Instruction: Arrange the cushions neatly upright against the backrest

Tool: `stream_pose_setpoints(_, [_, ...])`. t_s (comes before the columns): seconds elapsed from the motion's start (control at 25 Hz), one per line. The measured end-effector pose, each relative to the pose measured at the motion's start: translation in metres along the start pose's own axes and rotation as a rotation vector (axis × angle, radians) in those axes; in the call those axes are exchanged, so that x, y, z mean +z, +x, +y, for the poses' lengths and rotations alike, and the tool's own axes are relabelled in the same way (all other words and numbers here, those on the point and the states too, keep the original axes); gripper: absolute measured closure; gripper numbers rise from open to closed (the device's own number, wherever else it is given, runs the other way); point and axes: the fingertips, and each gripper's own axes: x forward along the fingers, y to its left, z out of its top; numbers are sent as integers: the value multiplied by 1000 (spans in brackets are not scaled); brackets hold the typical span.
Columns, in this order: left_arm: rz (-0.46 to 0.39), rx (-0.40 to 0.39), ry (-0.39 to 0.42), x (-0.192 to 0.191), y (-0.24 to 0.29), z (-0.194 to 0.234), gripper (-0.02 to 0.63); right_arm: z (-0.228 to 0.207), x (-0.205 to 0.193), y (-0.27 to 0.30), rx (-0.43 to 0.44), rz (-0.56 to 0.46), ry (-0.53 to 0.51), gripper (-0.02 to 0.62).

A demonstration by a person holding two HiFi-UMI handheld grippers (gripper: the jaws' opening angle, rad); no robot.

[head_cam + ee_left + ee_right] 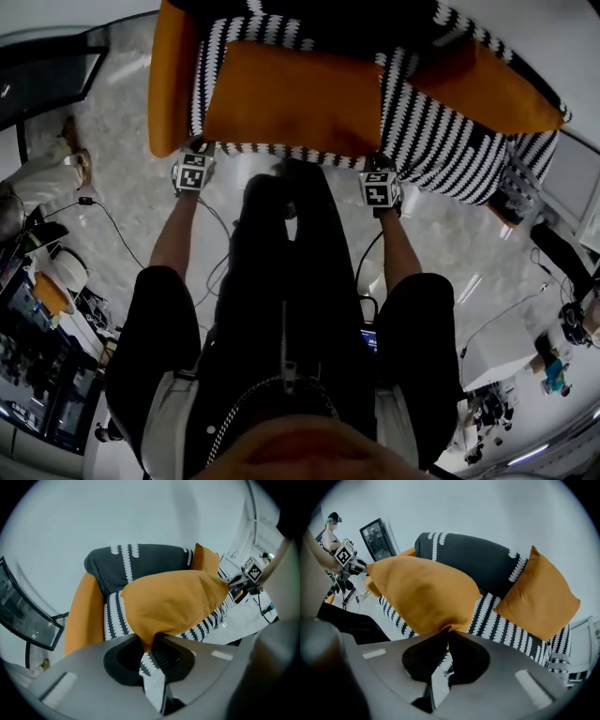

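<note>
Standing on its edge at the left end of the sofa point(441, 141) is the left cushion point(171, 75), orange and set beside the arm. Next along, the left hand-held gripper point(150, 641) is clenched on the near left corner of the middle cushion point(291, 98), with orange fabric bunched between its jaws. That cushion stretches across the front edge of the striped seat (black and white, the same cover as the backrest point(473, 557)) and sits in front of the backrest. I cannot tell whether its far side rests on the seat. At its near right corner the right hand-held gripper point(446, 632) is clamped as well, its jaws pinching a fold of the fabric. Further right, the right cushion point(539, 592) leans tilted against the backrest at the sofa's right end, one corner pointing up.
</note>
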Motion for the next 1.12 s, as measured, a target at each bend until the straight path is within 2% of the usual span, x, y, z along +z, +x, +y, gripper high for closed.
stream_pose_setpoints(0.12, [-64,-8,-16,42,-9,5,558,-23,36,-13,-24,-48,31,577])
stream_pose_setpoints(0.36, [-158,-63,-9,118,-12,23,559,-61,100,-32,-84,-114,171,577])
stream_pose_setpoints(0.68, [-206,-124,51,201,6,59,558,-114,185,-34,-168,-188,283,575])
stream_pose_setpoints(0.8, [-224,-134,40,237,17,73,557,-134,212,-30,-204,-198,337,572])
stream_pose_setpoints(0.92, [-244,-153,6,270,32,81,557,-163,237,-35,-289,-220,419,566])
stream_pose_setpoints(1.04, [-262,-165,-27,299,44,94,557,-182,264,-46,-369,-282,506,561])
stream_pose_setpoints(1.12, [-272,-166,-32,313,50,102,557,-185,280,-53,-367,-330,552,555])
